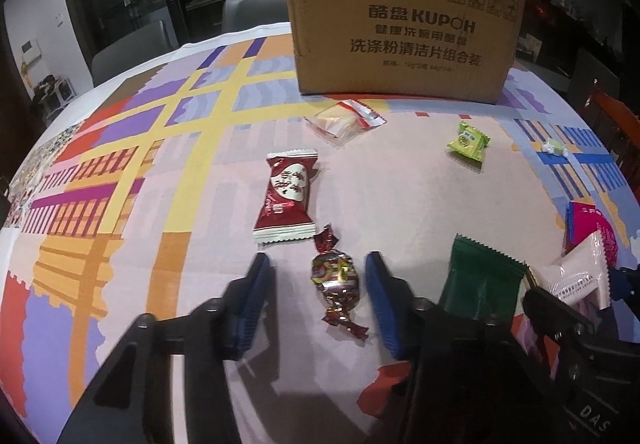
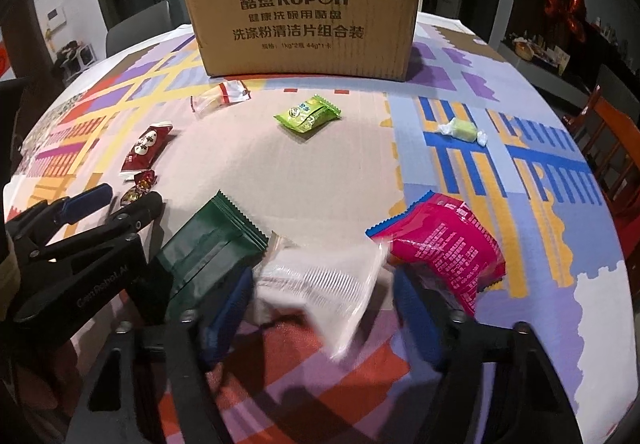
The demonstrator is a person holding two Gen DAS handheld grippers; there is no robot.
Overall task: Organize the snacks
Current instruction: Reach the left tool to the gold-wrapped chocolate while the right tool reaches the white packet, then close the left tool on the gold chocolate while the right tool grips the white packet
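My left gripper (image 1: 318, 286) is spread wide around a foil candy (image 1: 335, 280) near the tabletop's front edge, touching nothing, a red packet (image 1: 287, 198) just beyond it. My right gripper (image 2: 320, 300) gapes around a white packet (image 2: 320, 284), flanked by a green pouch (image 2: 212, 248) and pink bag (image 2: 444, 248). A lime packet (image 2: 308, 116), wrapped sweet (image 2: 462, 130) and clear packet (image 2: 218, 98) lie before the cardboard box (image 2: 304, 12) at the far edge.

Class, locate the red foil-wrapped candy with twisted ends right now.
In the left wrist view the red foil candy lies on the tablecloth between the open left tool's fingers, just below the red-and-white packet.
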